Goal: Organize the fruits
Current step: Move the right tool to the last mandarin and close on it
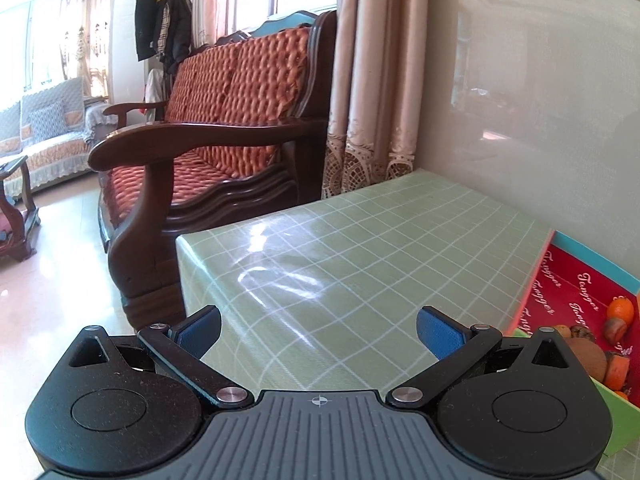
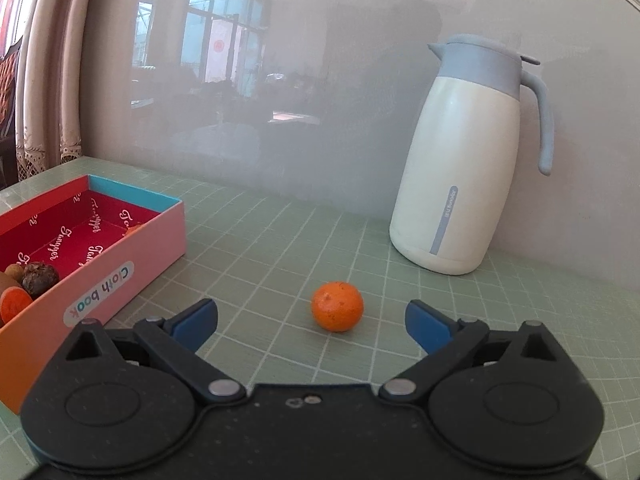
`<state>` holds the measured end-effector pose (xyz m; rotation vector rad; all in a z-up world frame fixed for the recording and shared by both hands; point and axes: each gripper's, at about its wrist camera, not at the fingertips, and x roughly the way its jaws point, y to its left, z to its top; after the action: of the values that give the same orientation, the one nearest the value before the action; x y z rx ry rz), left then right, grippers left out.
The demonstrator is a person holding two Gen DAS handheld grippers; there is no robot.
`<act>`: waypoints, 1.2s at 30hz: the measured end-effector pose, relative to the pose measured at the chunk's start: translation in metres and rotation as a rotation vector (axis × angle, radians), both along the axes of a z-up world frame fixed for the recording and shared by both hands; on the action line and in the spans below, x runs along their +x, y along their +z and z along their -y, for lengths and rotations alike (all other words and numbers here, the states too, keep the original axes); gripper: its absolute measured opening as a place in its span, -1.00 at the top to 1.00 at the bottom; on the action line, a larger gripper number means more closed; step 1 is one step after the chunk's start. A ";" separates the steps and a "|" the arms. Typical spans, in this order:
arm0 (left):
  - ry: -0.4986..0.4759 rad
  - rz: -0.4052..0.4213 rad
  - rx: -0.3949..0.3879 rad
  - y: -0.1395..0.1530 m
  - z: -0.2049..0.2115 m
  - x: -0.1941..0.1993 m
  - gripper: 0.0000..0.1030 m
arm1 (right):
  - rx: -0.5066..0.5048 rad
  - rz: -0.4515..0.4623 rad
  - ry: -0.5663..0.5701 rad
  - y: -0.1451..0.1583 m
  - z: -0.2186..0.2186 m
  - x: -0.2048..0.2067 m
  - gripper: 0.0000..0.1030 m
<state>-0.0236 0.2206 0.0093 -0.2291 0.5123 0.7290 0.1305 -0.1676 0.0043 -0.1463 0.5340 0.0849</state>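
Observation:
A small orange tangerine [image 2: 337, 306] lies on the green grid tablecloth [image 2: 280, 248], just ahead of my right gripper [image 2: 311, 325] and between its blue pads, apart from them. The right gripper is open and empty. A pink box [image 2: 132, 264] with a red lining stands at the left and holds several fruits [image 2: 28, 280]. My left gripper [image 1: 319, 335] is open and empty over the tablecloth [image 1: 360, 248]. The same box [image 1: 576, 296] with fruits [image 1: 620, 312] sits at its right edge.
A white and blue thermos jug [image 2: 468, 160] stands at the back right against the glossy wall. A wooden sofa with orange cushions [image 1: 224, 112] stands beyond the table's left edge, with curtains [image 1: 372, 80] beside it.

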 end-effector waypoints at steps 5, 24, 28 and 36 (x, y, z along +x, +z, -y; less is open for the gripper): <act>0.039 0.013 -0.035 -0.003 -0.017 -0.007 -1.00 | 0.045 -0.047 -0.030 -0.008 0.010 0.019 -0.89; 0.093 0.001 -0.015 -0.005 -0.029 -0.011 -1.00 | 0.120 -0.149 -0.055 -0.028 0.020 0.061 -0.17; 0.082 -0.003 -0.015 -0.004 -0.025 -0.008 -1.00 | 0.141 -0.153 -0.065 -0.030 0.026 0.062 -0.03; 0.064 -0.005 -0.008 -0.002 -0.014 -0.006 -1.00 | 0.144 -0.149 -0.067 -0.029 0.030 0.062 0.26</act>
<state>-0.0292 0.2349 0.0070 -0.2521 0.5150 0.7902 0.1927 -0.1977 -0.0243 0.0186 0.6790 0.0693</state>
